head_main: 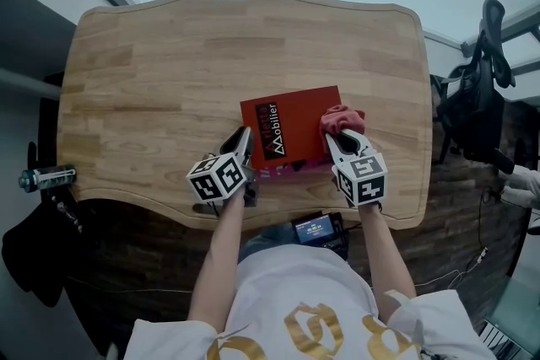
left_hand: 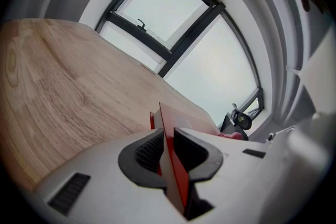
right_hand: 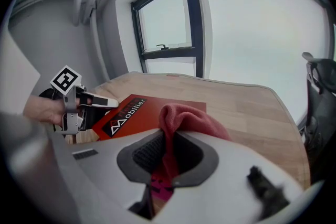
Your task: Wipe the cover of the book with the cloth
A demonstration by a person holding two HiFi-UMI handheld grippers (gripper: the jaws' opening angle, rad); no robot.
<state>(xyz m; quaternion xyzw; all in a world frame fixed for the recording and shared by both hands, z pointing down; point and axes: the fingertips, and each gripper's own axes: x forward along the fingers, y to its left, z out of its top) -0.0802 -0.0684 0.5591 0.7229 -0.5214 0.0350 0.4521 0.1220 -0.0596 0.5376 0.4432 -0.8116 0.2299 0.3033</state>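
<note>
A red book (head_main: 291, 122) with white lettering lies on the wooden table (head_main: 169, 80) near its front edge. My left gripper (head_main: 243, 149) is shut on the book's lower left corner; in the left gripper view the red cover (left_hand: 173, 165) stands edge-on between the jaws of my left gripper (left_hand: 168, 152). My right gripper (head_main: 344, 139) is shut on a bunched pink-red cloth (head_main: 341, 120) that rests on the book's right edge. In the right gripper view the cloth (right_hand: 181, 118) rises between the jaws of my right gripper (right_hand: 167, 157), with the book (right_hand: 142, 115) beyond it.
A dark office chair (head_main: 477, 97) stands off the table's right end. A small device with a lit screen (head_main: 316, 228) sits below the table's front edge. A metal fitting (head_main: 46, 177) juts out at the table's left. Large windows (right_hand: 247, 29) lie behind the table.
</note>
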